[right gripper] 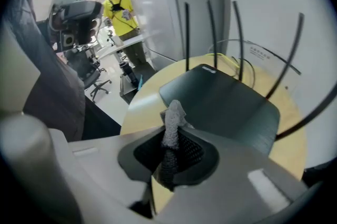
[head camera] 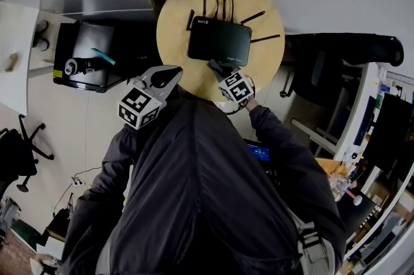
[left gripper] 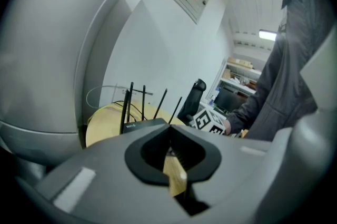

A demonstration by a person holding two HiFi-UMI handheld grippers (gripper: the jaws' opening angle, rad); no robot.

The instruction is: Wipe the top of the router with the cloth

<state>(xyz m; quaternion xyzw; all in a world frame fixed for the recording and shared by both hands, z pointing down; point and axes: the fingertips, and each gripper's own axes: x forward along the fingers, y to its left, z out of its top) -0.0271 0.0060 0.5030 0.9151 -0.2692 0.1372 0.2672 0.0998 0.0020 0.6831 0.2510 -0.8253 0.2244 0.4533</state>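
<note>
Standing over the room's round wooden table (head camera: 173, 41) is a person in a dark jacket (head camera: 207, 202), who fills the lower half of the head view with both arms reaching forward. The table sits against a white wall, and a black case (head camera: 84, 57) lies on the floor to its left with a teal pen across it. In the right gripper view another person in a yellow top (right gripper: 124, 12) stands far back in the room, near some office chairs.

A black router (head camera: 220, 43) lies flat near the middle of the table. Its thin antennas (right gripper: 187, 33) rise along the far edge and the sides, and cables curl off behind it toward the wall.

The left gripper (head camera: 173, 75) is held at the table's near left edge, beside the router and apart from it. Its jaws are drawn together with nothing between them, and only a sliver of the wooden top shows through below the pads.

The right gripper (head camera: 215, 65) is at the router's near edge, its jaws clamped on a grey cloth (right gripper: 171, 123). A crumpled tuft of the cloth sticks up past the jaws, right over the router's near corner. Whether the cloth actually touches the router's top, I can't make out from here.
</note>
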